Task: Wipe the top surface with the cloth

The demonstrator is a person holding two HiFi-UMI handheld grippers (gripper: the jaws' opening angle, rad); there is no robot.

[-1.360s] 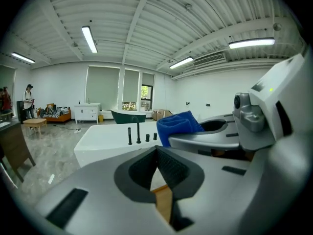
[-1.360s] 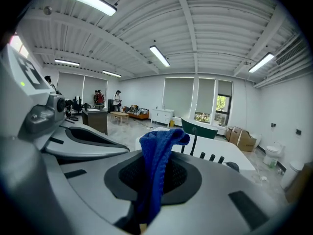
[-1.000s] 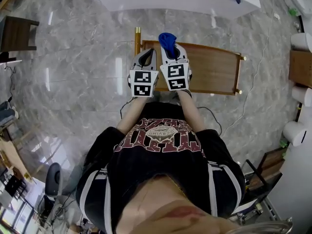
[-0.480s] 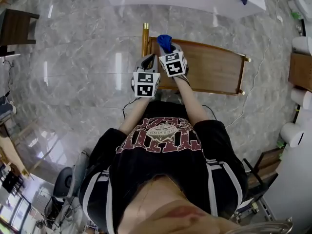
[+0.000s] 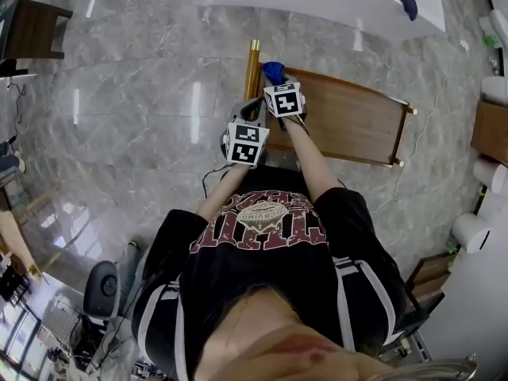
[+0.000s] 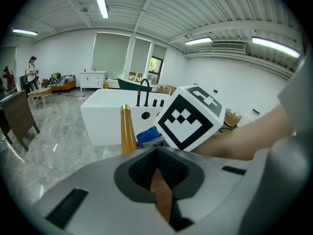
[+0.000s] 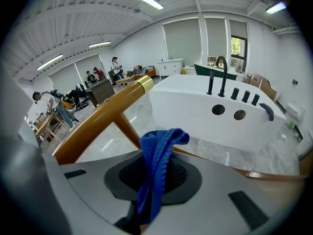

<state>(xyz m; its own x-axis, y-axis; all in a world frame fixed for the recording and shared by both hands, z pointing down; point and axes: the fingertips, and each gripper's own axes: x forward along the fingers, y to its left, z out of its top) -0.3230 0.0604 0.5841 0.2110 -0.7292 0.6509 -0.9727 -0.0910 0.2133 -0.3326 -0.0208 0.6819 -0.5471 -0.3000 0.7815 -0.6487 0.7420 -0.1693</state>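
Right claw clamped on the blue cloth, bunched in a fold and poking up past the tips, above the left end of the wooden bench. Left claw pinched together, empty, just beside the right.

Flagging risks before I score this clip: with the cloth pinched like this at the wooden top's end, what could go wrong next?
1. The blue cloth is a narrow bunch in the right hand-held gripper; little fabric sticks out, so bare jaws might scrape the wooden top.
2. The left hand-held gripper, shut and empty, sits close beside it; a sideways stroke could bump them.
3. The brass-capped post stands right by the cloth and might snag it.
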